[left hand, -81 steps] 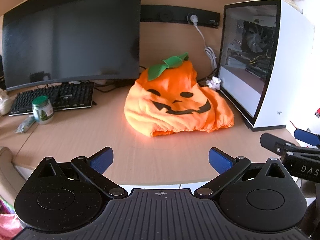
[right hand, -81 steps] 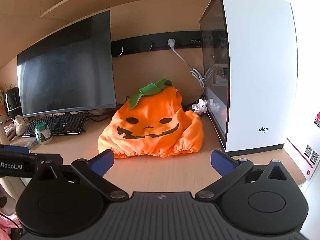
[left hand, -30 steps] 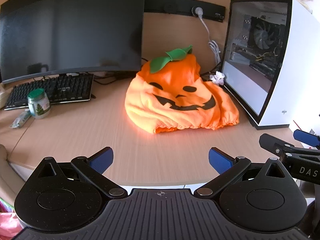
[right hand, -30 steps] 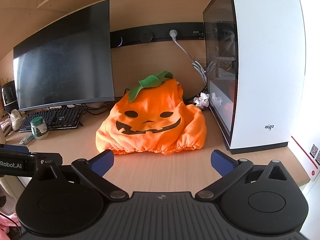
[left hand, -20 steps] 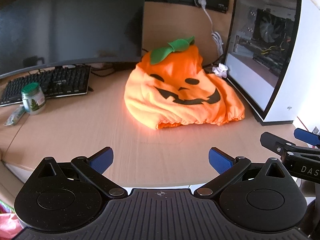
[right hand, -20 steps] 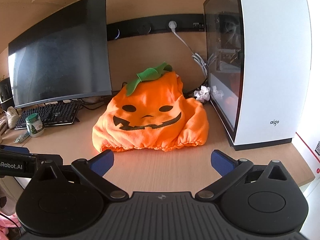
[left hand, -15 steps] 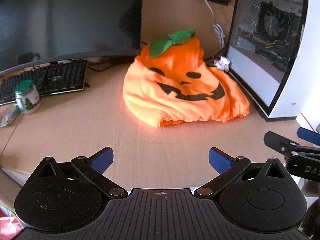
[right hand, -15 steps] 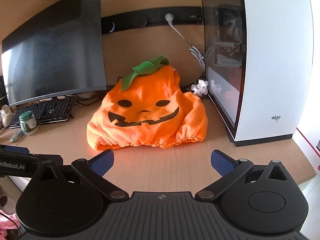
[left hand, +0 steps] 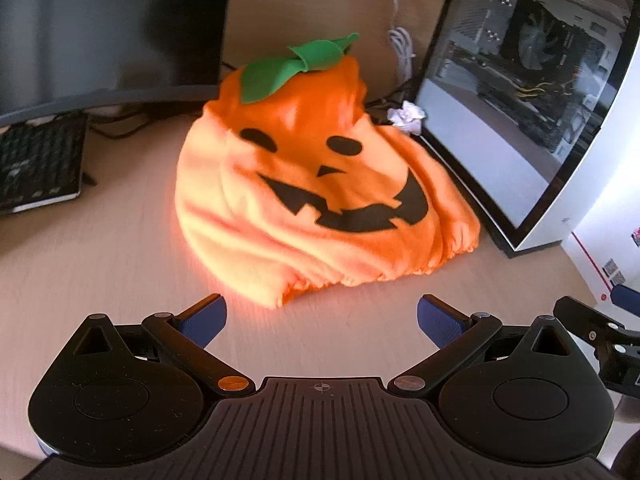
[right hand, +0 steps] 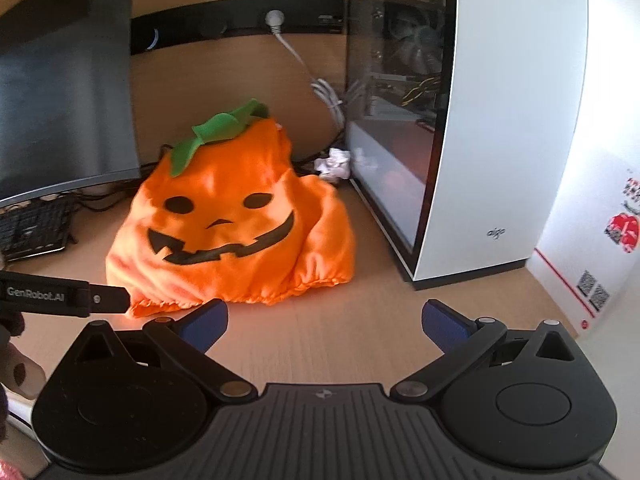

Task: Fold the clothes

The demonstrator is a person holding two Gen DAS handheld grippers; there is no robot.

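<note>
Wood-grain desk | fleecy orange pumpkin costume slumped | felt green leaf

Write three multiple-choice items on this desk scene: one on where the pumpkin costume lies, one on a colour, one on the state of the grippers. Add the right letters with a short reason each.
1. The costume lies
A. on the keyboard
B. between monitor and PC case
C. on top of the case

2. The leaf on the costume is
A. green
B. black
C. white

3. The left gripper and right gripper are
A. both open, holding nothing
B. both shut on the costume
C. one open, one shut

Answers: 1 B, it sits on the desk with the monitor to one side and the case to the other. 2 A, the felt top is green. 3 A, the blue pads stand wide apart short of the cloth.
</note>
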